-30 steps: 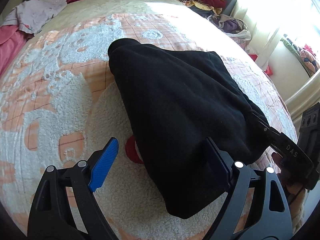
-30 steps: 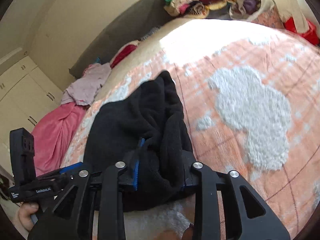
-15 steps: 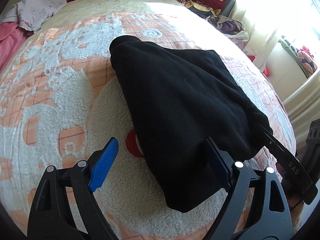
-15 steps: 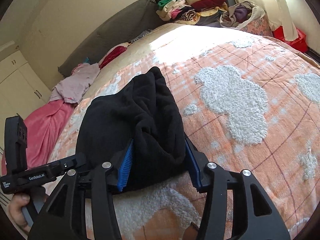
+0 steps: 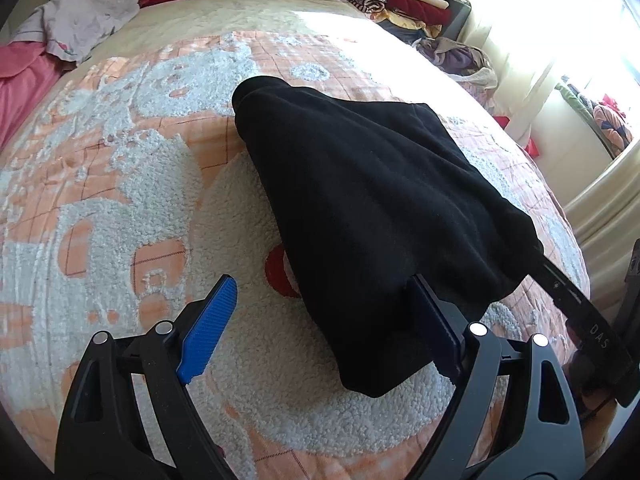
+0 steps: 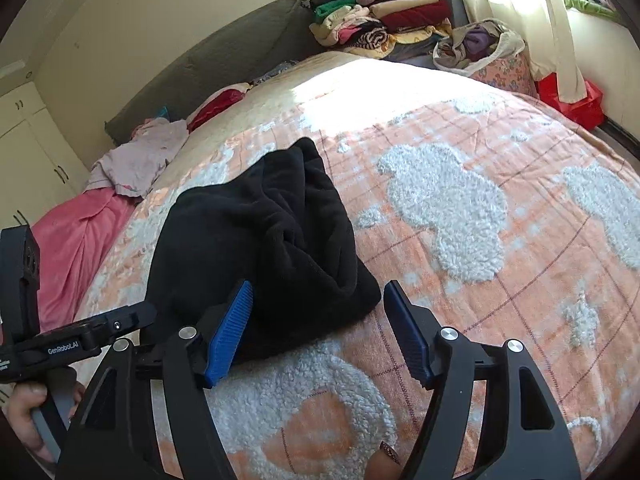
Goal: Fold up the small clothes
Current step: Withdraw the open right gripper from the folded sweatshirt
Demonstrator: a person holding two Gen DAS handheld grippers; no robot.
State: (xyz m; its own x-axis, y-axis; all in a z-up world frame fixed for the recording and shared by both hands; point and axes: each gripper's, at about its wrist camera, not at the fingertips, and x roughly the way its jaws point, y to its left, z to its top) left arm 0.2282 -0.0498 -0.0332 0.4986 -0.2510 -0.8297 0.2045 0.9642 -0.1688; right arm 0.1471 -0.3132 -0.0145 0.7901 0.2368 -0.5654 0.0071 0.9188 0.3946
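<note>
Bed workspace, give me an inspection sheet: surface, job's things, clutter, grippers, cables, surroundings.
Surface: orange and white fleecy blanket spread over the bed.
Job's things: black fleece garment lying bunched on the blanket, one end between the fingers of each gripper.
Clutter: lilac garment on pink cloth at the far left edge.
Grippers: left gripper open; right gripper open, its jaws have just been opening, pads off the garment.
Cables: nothing seen.
Surroundings: stack of folded clothes, dark headboard, curtained window.
</note>
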